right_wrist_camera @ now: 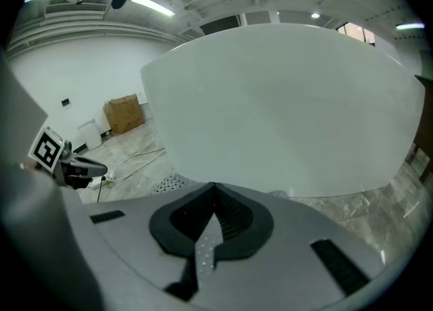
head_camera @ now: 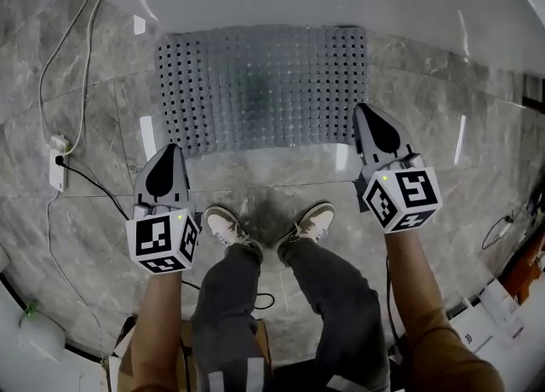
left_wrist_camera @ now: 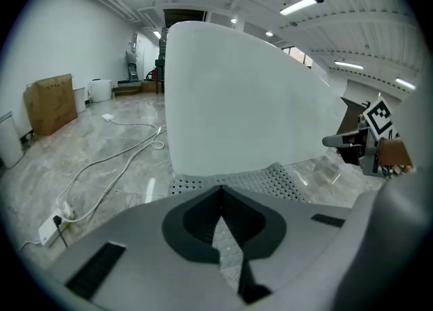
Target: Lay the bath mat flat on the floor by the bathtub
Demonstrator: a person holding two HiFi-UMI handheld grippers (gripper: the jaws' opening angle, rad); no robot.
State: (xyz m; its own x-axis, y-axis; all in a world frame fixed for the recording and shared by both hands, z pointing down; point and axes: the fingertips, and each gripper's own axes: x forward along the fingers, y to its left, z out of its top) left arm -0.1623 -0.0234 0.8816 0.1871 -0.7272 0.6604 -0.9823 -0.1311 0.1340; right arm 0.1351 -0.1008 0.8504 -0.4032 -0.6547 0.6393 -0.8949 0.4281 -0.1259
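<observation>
Perforated, seemingly rubbery grey bath mat [head_camera: 262, 88]

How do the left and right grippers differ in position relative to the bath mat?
In the head view the right gripper overlaps the bath mat at its near right corner; the left gripper stops short of the near left corner, over bare floor. The left gripper is nearer the power strip; the right gripper is far from it. Both are shut and empty.
</observation>
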